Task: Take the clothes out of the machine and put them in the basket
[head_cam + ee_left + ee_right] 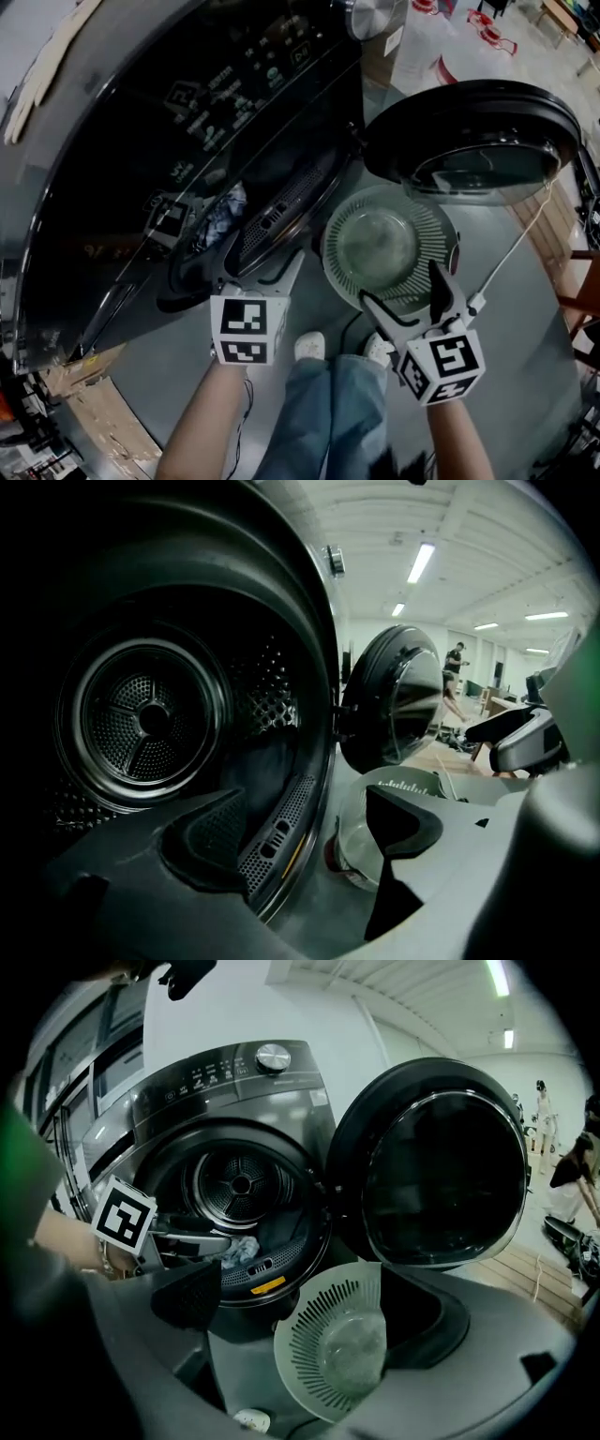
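Looking at a dark front-loader [234, 1101] here, round door [441, 1185] swung wide open and off to the right of both sets of fingers.

Starting with the left gripper [309, 829]: poked right up to the mouth of the drum [141, 714], fingers [211, 832] spread wide, nothing pinched between them. Just the perforated filter grille [281, 822] on the lower lip showing through the gap.

Crumpled pale cloth [239, 1249] sitting inside the drum on the front lip, right at the tips of those left fingers. Can't tell whether touching or only just beside. No sign of it in the left gripper view, so possibly hidden behind a finger.

Then the right gripper [408, 295]: fingers [192, 1297] also wide apart and clamped on nothing. Hovering low in front of the machine, with the pale green slotted basket [389, 244] filling the gap between them and lying just ahead of the tips. Basket standing on the floor right under the open door, tucked against the front of the machine. Cloth well off to the left of these fingers and farther in.

Yellow sticker [267, 1285] on the machine's rim just below the cloth. Jeans [328, 412] and light shoes [309, 345] down behind both grippers.
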`<state>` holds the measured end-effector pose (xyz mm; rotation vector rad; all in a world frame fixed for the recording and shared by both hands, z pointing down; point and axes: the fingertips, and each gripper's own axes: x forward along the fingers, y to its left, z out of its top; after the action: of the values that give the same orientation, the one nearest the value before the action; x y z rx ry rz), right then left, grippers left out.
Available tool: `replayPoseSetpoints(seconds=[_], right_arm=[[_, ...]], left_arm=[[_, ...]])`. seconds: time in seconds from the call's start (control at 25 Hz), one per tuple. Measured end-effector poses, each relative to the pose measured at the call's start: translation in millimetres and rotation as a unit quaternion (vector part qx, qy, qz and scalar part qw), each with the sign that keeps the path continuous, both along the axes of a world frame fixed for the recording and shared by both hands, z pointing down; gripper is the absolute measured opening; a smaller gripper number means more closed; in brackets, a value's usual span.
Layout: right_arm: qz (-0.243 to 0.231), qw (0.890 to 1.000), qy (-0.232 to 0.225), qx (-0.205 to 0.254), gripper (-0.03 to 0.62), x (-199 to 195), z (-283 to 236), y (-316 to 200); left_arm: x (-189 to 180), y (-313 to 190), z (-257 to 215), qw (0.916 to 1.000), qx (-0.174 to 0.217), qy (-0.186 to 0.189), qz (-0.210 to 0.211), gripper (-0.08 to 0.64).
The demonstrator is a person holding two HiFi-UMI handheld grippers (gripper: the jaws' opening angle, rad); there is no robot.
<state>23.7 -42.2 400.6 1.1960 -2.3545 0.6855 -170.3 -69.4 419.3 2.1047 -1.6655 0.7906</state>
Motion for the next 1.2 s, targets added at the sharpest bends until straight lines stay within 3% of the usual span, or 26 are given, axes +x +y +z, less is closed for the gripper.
replayPoseSetpoints(seconds=[0.24,0.52,0.96,1.2], right_arm=[[0.004,1.000,0.004,-0.009,0.528,-12,40,-3],[0.018,0.999,0.015,-0.032,0.522,-20,92,-14],[0.018,0.994,0.049,-0.091,0.505,-37,149,-50],[-0.002,0.994,0.054,-0.097,0.503,-49,165,-60]], left_arm=[[-46,-15,34,0.9967,-0.004,-0.050,-0.063,0.403],[-104,-33,78,0.9833,-0.045,-0.109,-0.138,0.405],[-148,-62,129,0.9655,-0.119,-0.169,-0.159,0.407],[-174,-80,154,0.9533,-0.160,-0.210,-0.146,0.490]])
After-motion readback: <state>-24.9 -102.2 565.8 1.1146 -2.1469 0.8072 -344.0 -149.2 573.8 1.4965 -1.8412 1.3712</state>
